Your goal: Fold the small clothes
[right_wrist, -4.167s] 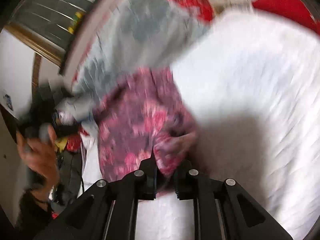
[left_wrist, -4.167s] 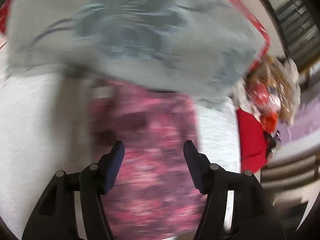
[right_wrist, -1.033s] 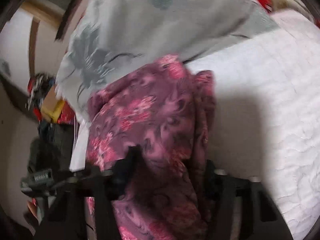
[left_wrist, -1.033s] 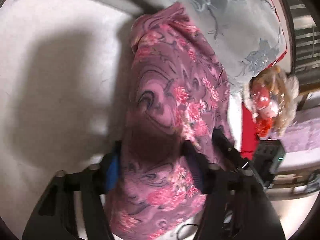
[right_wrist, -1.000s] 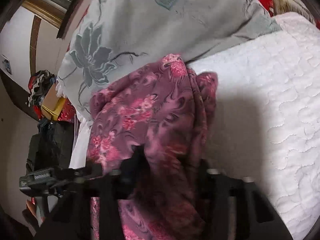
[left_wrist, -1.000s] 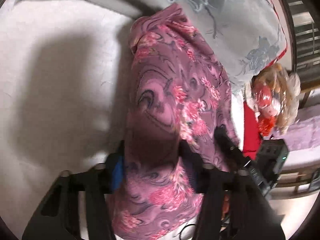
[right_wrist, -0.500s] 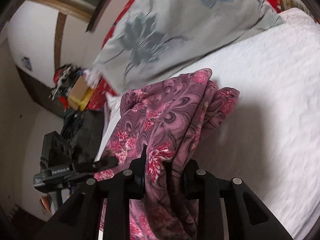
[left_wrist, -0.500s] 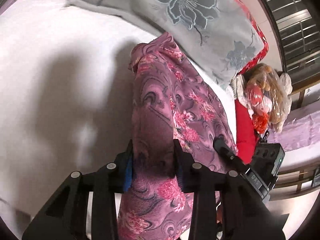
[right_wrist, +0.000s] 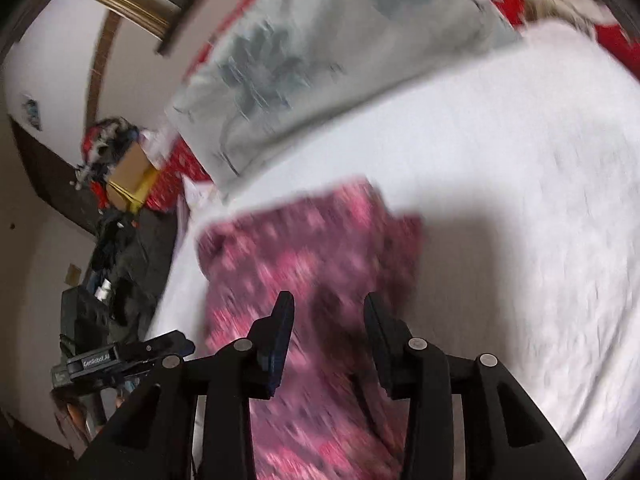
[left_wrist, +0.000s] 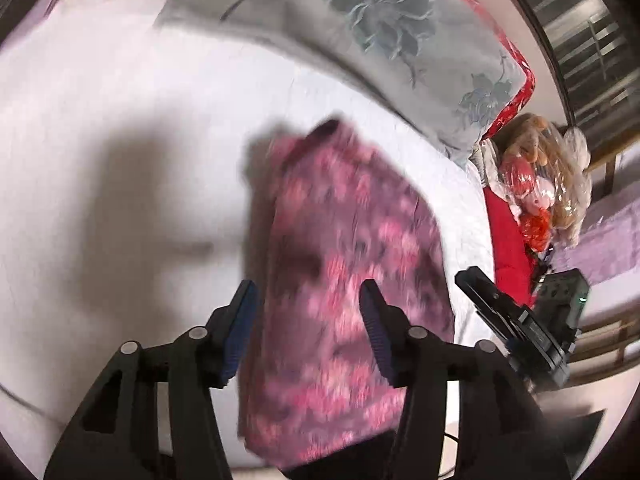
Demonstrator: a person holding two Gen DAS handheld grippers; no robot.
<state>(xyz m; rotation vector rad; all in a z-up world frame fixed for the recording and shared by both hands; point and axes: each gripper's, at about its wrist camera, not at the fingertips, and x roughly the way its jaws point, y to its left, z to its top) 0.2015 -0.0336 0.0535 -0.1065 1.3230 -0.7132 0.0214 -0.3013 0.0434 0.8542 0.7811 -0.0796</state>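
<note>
Letting go, we have both the left gripper [left_wrist: 306, 322] and the right gripper [right_wrist: 329, 338] opening, pads clear of the pink floral garment [left_wrist: 344, 280], which half a second ago was pinched in both. It now lies folded at frame centre on the white bedspread [left_wrist: 100, 152], below the grey pillow [left_wrist: 360, 20]; this fold looks finished.
</note>
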